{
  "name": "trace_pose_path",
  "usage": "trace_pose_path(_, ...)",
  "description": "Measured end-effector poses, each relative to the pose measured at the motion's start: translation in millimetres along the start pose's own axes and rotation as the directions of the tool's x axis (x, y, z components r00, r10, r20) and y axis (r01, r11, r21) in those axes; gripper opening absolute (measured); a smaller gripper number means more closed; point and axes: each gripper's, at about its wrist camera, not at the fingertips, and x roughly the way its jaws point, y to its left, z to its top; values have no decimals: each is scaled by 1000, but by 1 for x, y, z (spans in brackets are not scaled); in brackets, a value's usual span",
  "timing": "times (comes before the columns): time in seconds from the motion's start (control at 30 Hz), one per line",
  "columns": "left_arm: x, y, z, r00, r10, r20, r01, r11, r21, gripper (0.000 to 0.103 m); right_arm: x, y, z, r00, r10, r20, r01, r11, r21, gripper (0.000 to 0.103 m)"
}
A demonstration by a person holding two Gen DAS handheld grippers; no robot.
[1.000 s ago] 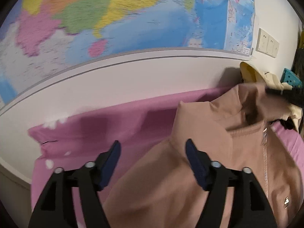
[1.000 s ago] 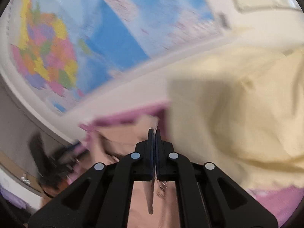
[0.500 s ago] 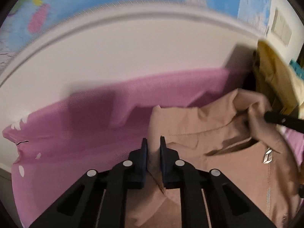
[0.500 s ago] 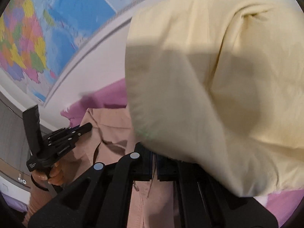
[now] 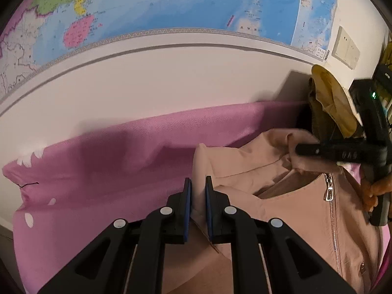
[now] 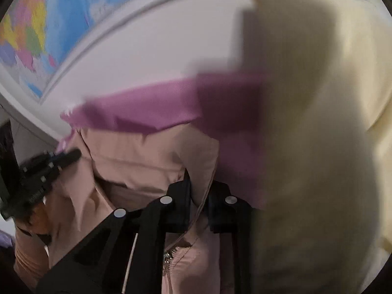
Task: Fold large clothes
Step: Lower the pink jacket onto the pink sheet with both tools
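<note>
A beige zip-up jacket [image 5: 289,210] lies on a pink sheet [image 5: 110,161]; it also shows in the right wrist view [image 6: 137,161]. My left gripper [image 5: 198,196] is shut on the jacket's shoulder edge near the collar. My right gripper [image 6: 199,191] is shut on the collar edge on the other side, next to the zipper [image 6: 169,254]. The right gripper also shows in the left wrist view [image 5: 308,150], pinching the collar. The left gripper shows at the left of the right wrist view [image 6: 61,158].
A cream-yellow garment [image 6: 318,147] hangs close on the right and fills that side of the right wrist view; it shows in the left wrist view [image 5: 330,103] too. A wall map [image 5: 171,7] hangs above a white wall. Wall switches [image 5: 345,49] are at the right.
My left gripper went from open to shut on the jacket's shoulder edge. My right gripper stayed shut on the collar and swung down beside the cream garment.
</note>
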Motion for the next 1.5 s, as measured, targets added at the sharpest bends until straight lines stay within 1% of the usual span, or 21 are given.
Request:
trace_pose_path(0.1,-4,-7,10,999,-1,54,2,1000,-9,10,-33,-6,7,988,-6,155,4,1000,12,4)
trace_pose_path(0.13,-4,-8,11,998,7,60,-6,1000,-10,13,-36,-8,8,985,-26,173,25,1000,11,4)
trace_pose_path(0.2,0,-12,13,994,87,64,-87,996,-5,21,-26,-13,7,993,-70,97,70,998,7,5)
trace_pose_path(0.27,4,-14,10,986,159,48,-160,987,13,42,-24,-17,2,994,-94,61,93,996,4,14)
trace_pose_path(0.3,3,-13,7,985,167,49,-168,986,8,43,-28,-19,-2,993,-97,61,98,995,-2,27)
trace_pose_path(0.33,-4,-10,2,986,155,59,-155,988,-4,45,-42,-21,-9,995,-72,75,72,997,-6,42)
trace_pose_path(0.4,-25,1,-10,990,115,82,-113,993,-32,59,-64,-11,-19,993,-14,117,18,999,-35,56)
trace_pose_path(0.53,-81,31,-52,987,74,143,-64,995,-71,66,-131,-24,-77,981,-21,193,44,992,-116,73)
trace_pose_path(0.7,-115,52,-122,995,38,89,-27,992,-123,68,-158,-61,-174,996,-37,83,40,999,-34,73)
trace_pose_path(0.87,-132,59,-185,999,12,38,-5,985,-170,68,-158,-43,-251,998,-59,-19,59,998,-12,71)
trace_pose_path(0.9,-134,57,-195,999,-18,42,26,983,-183,68,-159,-43,-261,999,-41,-30,40,999,-12,54)
trace_pose_path(0.93,-132,54,-198,999,-32,40,39,981,-188,68,-156,-40,-259,999,-25,-37,25,1000,0,15)
trace_pose_path(0.97,-131,51,-202,998,-42,40,49,980,-191,68,-160,-41,-259,999,-17,-34,18,1000,13,4)
trace_pose_path(1.07,-130,43,-206,997,-64,44,72,977,-199,68,-199,-39,-238,994,-80,78,80,997,6,3)
trace_pose_path(1.13,-132,39,-209,996,-69,48,77,977,-197,68,-246,-44,-211,968,-148,203,147,989,19,3)
trace_pose_path(1.2,-136,39,-211,996,-66,53,75,978,-193,68,-271,-46,-193,944,-183,275,186,982,14,3)
trace_pose_path(1.27,-139,40,-214,996,-71,56,81,976,-204,68,-283,-54,-175,898,-296,325,300,953,38,3)
trace_pose_path(1.3,-142,41,-218,996,-74,55,84,974,-210,68,-276,-60,-168,890,-333,312,339,940,37,4)
trace_pose_path(1.37,-144,39,-226,995,-87,51,95,973,-210,68,-257,-78,-168,906,-345,246,338,938,74,5)
trace_pose_path(1.47,-145,33,-238,992,-123,35,127,971,-200,72,-220,-105,-182,907,-403,127,387,913,129,17)
trace_pose_path(1.5,-145,29,-242,990,-138,27,141,971,-193,72,-211,-116,-191,916,-390,96,371,913,167,21)
